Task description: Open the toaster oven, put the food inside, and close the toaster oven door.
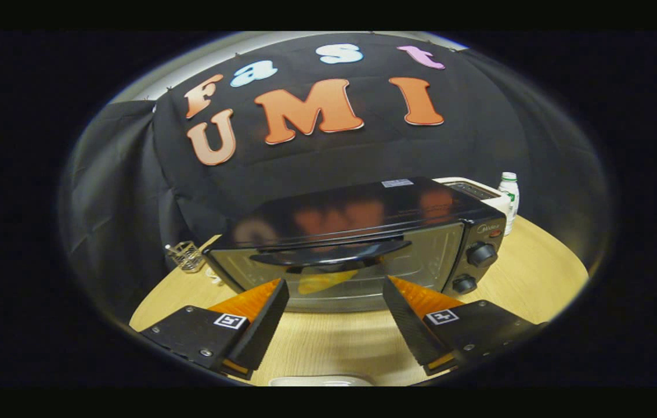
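Fingers (335, 290) apart before closed toaster oven (357, 244)

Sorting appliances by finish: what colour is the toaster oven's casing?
Glossy black, clearest in the gripper view: toaster oven beyond the open gripper.

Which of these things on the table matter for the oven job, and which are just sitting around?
For the job:
- toaster oven, door shut
- its door handle
- gripper, fingers open, holding nothing, just short of the door

Just lying about:
- white bottle behind the oven
- white appliance behind it
- small wire basket beside the oven
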Action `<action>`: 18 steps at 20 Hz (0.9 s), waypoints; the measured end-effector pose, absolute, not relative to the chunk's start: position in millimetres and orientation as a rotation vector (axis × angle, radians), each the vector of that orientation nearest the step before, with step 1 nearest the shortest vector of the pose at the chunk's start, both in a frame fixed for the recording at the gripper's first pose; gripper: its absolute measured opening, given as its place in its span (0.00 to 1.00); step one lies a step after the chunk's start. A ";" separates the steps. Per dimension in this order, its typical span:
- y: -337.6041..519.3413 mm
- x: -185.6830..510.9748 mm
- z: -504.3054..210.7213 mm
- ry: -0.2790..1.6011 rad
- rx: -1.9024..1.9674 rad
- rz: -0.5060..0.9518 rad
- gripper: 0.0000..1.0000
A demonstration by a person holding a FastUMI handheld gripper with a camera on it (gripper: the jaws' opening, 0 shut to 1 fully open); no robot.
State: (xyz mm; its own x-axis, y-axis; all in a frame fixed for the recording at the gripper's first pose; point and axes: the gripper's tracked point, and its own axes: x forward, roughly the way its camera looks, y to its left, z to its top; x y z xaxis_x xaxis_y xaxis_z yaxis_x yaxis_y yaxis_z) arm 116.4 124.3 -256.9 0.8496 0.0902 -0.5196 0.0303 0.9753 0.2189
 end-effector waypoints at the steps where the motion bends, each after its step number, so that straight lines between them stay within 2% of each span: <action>1: 124.2 109.4 -247.3 0.533 0.226 0.045 0.96; 10: 117.0 49.4 -133.2 0.223 0.633 0.192 0.96; 18: 70.7 8.2 -123.5 0.176 0.390 0.106 0.96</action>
State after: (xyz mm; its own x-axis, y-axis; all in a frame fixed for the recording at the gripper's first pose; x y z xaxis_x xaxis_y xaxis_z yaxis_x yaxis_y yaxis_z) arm 8.2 70.7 -123.5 0.9793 0.1360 -0.1500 -0.0685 0.9197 0.3866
